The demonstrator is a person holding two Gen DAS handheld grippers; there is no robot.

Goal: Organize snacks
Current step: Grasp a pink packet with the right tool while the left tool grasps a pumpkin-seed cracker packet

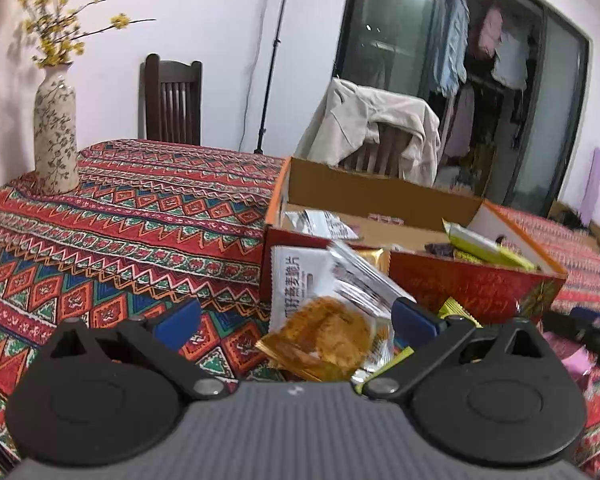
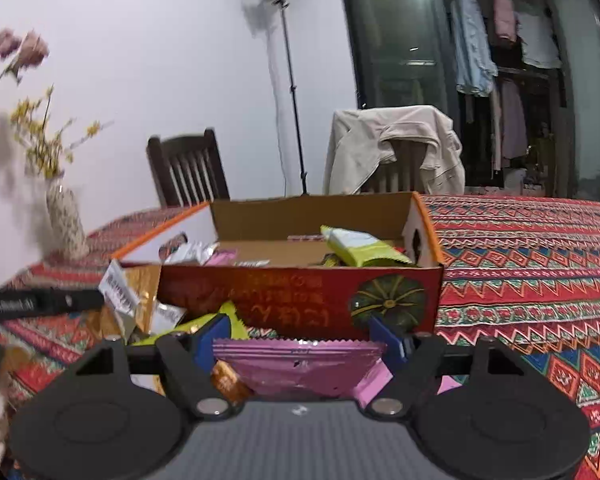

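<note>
A red cardboard box (image 1: 472, 284) with an orange rim stands open on the table, holding several snack packets; it also shows in the right wrist view (image 2: 300, 296). My left gripper (image 1: 296, 320) is open, its blue fingers either side of a white cracker packet (image 1: 300, 276) and a golden biscuit packet (image 1: 324, 340) lying in front of the box. My right gripper (image 2: 300, 340) is open around a pink packet (image 2: 300, 364) lying in front of the box; whether the pads touch it is unclear. A yellow-green packet (image 2: 360, 248) leans in the box.
A patterned red tablecloth (image 1: 120, 216) covers the table. A floral vase (image 1: 56, 136) with yellow flowers stands at the far left. Two chairs stand behind the table, one draped with a beige jacket (image 1: 372, 120). A lamp stand (image 2: 292, 92) is by the wall. More packets (image 2: 140, 304) lie left of the box.
</note>
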